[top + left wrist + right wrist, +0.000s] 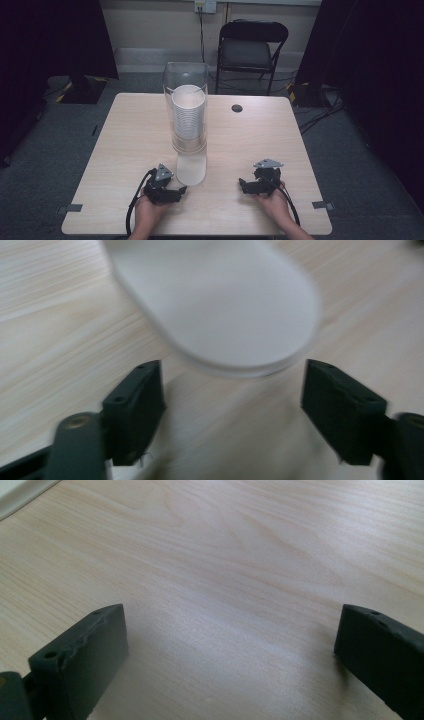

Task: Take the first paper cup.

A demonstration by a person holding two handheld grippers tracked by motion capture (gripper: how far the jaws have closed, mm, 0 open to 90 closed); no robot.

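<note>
White paper cups (188, 117) are seen stacked inside a clear plastic dispenser (185, 75) that stands upright near the middle of the light wooden table (125, 140). A single white cup (191, 170) is seen just in front of the dispenser, on the tabletop, with its near end close to the left gripper (176, 191). In the left gripper view the cup's rounded end (225, 305) is shown just beyond the jaws, blurred, and apart from both of them; the jaws are held apart with nothing pressed between them. The right gripper (246, 185) is held by a hand (272, 200) near the table's right front, well apart from the cup. Its jaws are spread wide over bare wood (225, 580), and nothing is gripped. A black folding chair (252, 47) is seen behind the table, and a small dark round spot (237, 108) lies on the tabletop to the right of the dispenser.
</note>
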